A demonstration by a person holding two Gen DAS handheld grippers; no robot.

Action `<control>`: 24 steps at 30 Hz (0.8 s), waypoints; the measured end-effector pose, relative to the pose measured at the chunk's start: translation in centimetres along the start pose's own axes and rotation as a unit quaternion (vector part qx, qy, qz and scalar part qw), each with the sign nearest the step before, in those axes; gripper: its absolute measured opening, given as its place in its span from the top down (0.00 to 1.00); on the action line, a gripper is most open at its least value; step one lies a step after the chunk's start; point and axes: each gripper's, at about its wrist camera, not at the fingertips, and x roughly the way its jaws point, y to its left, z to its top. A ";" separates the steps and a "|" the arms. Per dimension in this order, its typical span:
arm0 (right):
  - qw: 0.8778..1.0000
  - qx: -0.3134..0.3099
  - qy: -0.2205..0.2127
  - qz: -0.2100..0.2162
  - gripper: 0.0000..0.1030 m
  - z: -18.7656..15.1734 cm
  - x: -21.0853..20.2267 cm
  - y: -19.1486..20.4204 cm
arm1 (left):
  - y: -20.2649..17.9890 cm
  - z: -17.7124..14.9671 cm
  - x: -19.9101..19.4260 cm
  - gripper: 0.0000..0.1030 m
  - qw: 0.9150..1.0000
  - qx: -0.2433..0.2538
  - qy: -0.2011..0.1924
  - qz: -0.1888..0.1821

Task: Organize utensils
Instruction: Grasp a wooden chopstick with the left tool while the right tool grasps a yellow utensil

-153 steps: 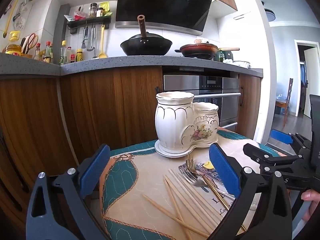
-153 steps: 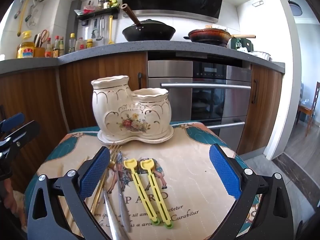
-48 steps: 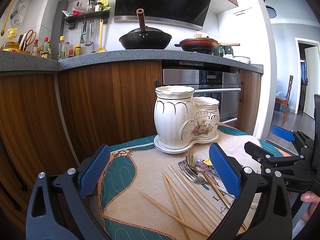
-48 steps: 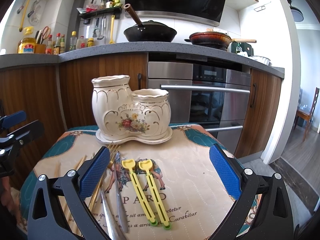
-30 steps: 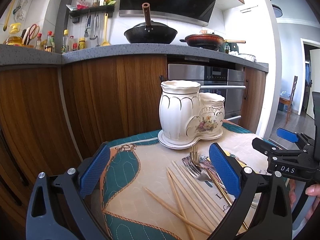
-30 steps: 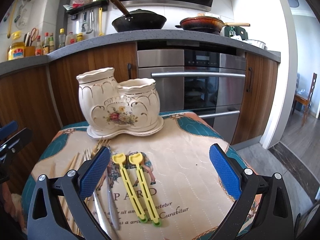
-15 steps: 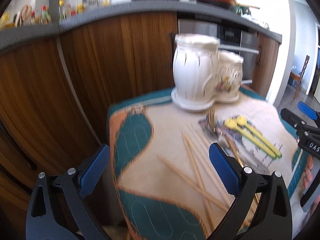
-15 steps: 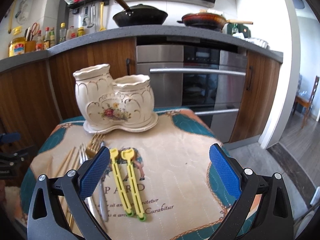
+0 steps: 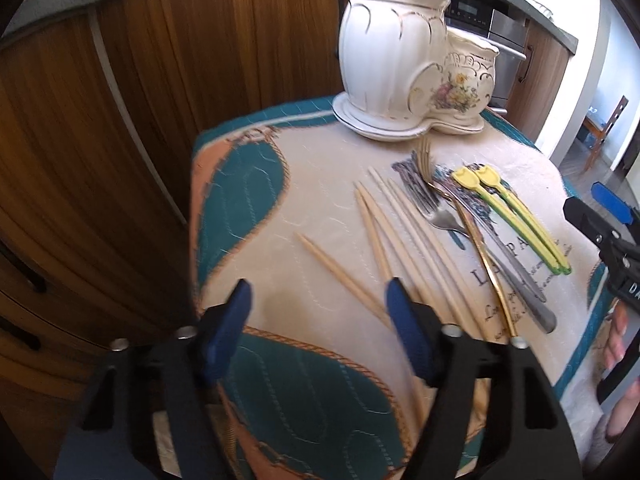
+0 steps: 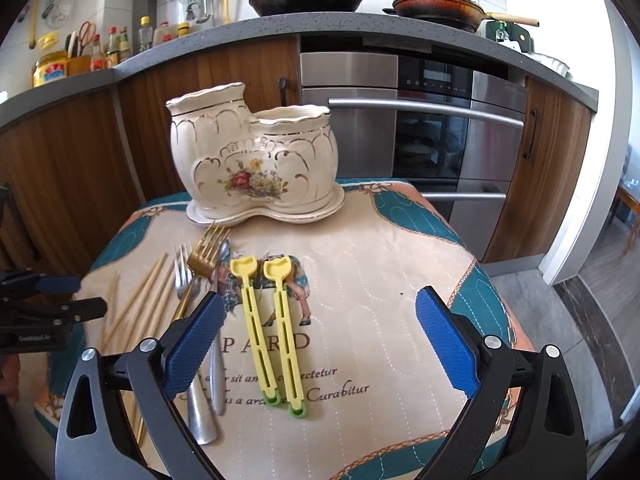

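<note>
My left gripper hangs part open and empty over the chopsticks on the cloth; right gripper wide, empty. They look light, thin, slippery; I'd pinch mid-length.

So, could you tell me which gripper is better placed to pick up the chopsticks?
Left. The left gripper hangs open right over the chopsticks; the right gripper sits above the yellow utensils.
</note>
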 end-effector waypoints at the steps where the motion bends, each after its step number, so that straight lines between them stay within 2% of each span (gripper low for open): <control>1: 1.000 -0.002 -0.001 -0.002 0.07 0.0 -0.1 0.0 | -0.1 0.1 0.2 0.43 1.000 -0.003 0.005 -0.007; 5: 1.000 -0.005 0.008 -0.002 0.16 0.0 0.2 0.0 | -0.3 0.5 0.9 0.70 1.000 -0.006 0.015 -0.016; 9: 1.000 -0.019 0.017 -0.010 0.19 -0.2 0.7 0.6 | 0.0 1.0 1.7 0.78 1.000 -0.010 0.017 -0.022; 12: 0.999 -0.023 0.021 -0.014 0.19 -0.3 1.1 0.9 | 0.6 1.4 2.0 0.91 0.999 -0.015 0.018 -0.028; 14: 0.999 -0.025 0.023 -0.016 0.19 -0.3 1.3 1.0 | 1.1 1.6 2.3 0.95 0.999 -0.022 0.020 -0.040; 21: 0.999 -0.032 0.032 -0.023 0.20 -0.4 2.1 1.4 | 1.4 2.0 2.0 0.95 0.997 -0.021 0.006 -0.077; 24: 0.998 -0.043 0.034 -0.021 0.26 0.1 2.3 1.2 | 1.4 2.3 0.9 0.95 0.995 -0.018 -0.017 -0.096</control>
